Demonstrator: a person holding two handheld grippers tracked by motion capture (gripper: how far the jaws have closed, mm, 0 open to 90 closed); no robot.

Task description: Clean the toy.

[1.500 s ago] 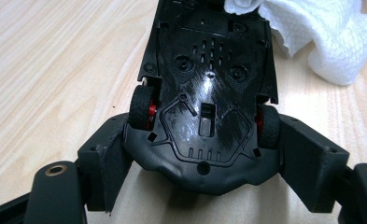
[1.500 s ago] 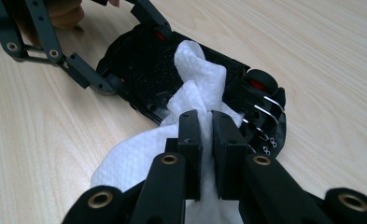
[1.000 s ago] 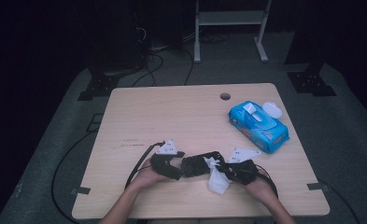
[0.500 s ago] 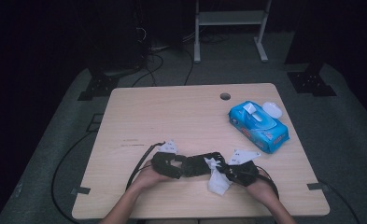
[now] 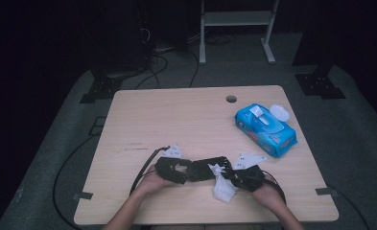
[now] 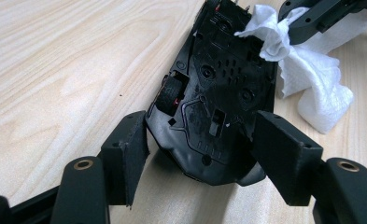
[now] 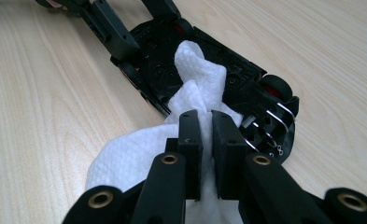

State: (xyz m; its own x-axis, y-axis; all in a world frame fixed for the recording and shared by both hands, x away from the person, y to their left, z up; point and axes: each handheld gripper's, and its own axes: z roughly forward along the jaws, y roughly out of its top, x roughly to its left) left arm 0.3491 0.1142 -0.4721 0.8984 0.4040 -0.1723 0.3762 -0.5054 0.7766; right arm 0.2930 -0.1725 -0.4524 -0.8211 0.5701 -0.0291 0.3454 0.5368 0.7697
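A black toy car [image 5: 209, 168] lies belly up near the table's front edge, one red-hubbed wheel [image 6: 171, 93] showing. My left gripper [image 6: 200, 144] has just been closing on the car's near end, and both pads [image 6: 130, 149] press on its sides. My right gripper [image 7: 207, 126] is shut on a crumpled white wipe [image 7: 125, 154], whose tip rests on the car's underside [image 7: 246, 79]. From above, the left gripper [image 5: 193, 171] and the right gripper [image 5: 228, 175] meet at the car from either side, with the wipe [image 5: 223, 188] hanging below them.
A blue pack of wipes [image 5: 265, 128] with its white lid [image 5: 278, 112] flipped up lies at the right of the wooden table [image 5: 176, 120]. A cable hole [image 5: 231, 99] sits near the far edge. Black cables [image 5: 145, 165] trail off the left.
The left gripper's jaws have drawn in around the end of the car. Both hands have kept their places, and the wipe stays on the car.
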